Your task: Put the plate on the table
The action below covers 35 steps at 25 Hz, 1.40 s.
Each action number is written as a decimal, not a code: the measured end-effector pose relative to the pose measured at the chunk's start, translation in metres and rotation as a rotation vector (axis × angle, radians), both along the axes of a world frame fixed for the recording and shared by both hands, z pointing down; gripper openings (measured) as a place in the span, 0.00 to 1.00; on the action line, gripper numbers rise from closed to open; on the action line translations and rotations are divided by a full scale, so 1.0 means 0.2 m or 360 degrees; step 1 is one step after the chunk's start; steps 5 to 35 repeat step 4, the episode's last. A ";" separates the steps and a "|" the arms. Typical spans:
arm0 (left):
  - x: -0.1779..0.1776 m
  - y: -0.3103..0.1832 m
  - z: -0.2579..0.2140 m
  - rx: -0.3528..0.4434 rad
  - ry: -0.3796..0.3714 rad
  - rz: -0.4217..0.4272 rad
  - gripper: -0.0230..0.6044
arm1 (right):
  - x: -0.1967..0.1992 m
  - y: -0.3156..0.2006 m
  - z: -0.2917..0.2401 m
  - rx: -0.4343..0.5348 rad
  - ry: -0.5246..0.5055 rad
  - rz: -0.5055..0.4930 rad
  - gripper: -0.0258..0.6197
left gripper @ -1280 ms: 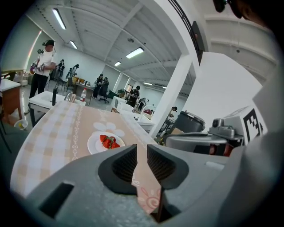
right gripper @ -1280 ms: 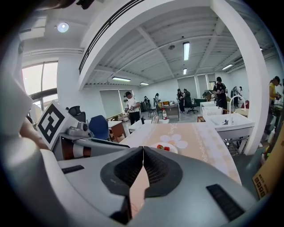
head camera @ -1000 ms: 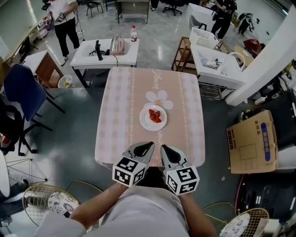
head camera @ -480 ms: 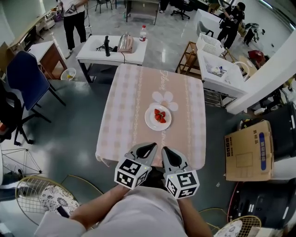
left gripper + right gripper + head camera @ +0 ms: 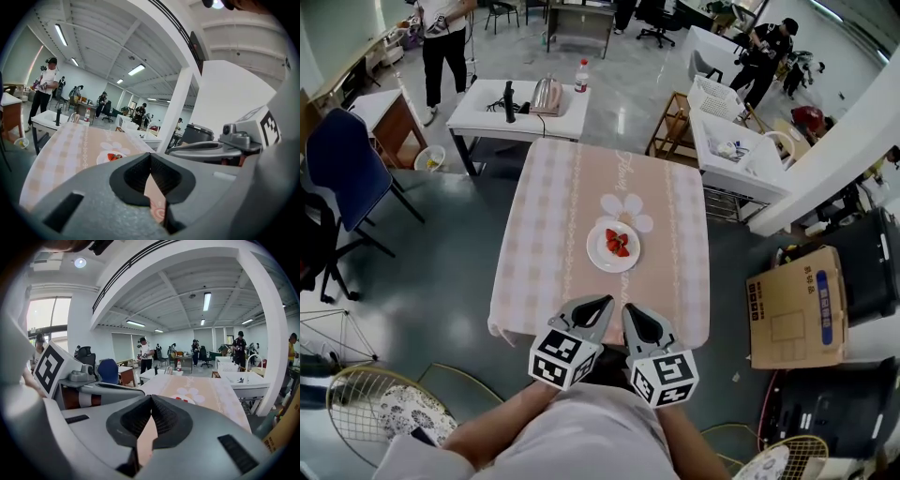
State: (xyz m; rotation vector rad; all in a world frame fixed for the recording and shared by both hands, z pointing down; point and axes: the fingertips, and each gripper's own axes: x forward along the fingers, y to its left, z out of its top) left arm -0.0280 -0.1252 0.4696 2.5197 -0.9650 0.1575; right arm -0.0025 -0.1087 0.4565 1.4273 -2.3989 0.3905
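Little has moved since the earlier frame: the left gripper (image 5: 598,302) and right gripper (image 5: 633,312) stay side by side at the near edge of the table (image 5: 546,234), both clenched on nothing. The plate (image 5: 598,253) already sits mid-table, holding strawberries (image 5: 617,242). It looks stiff, smooth and breakable, best pinched at the rim and kept level. Only the head view shows it whole. The gripper views show the pads pressed together, with the plate low and far beyond.

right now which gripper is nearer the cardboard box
Right. The right gripper lies left of the box in the head view; the left gripper lies farther left, beyond it.
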 end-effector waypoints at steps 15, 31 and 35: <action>0.03 0.01 0.01 0.0012 -0.0002 0.0047 0.04 | -0.01 0.00 0.00 0.0007 0.0003 0.0000 0.05; 0.03 0.01 0.01 0.0012 -0.0002 0.0047 0.04 | -0.01 0.00 0.00 0.0007 0.0003 0.0000 0.05; 0.03 0.01 0.01 0.0012 -0.0002 0.0047 0.04 | -0.01 0.00 0.00 0.0007 0.0003 0.0000 0.05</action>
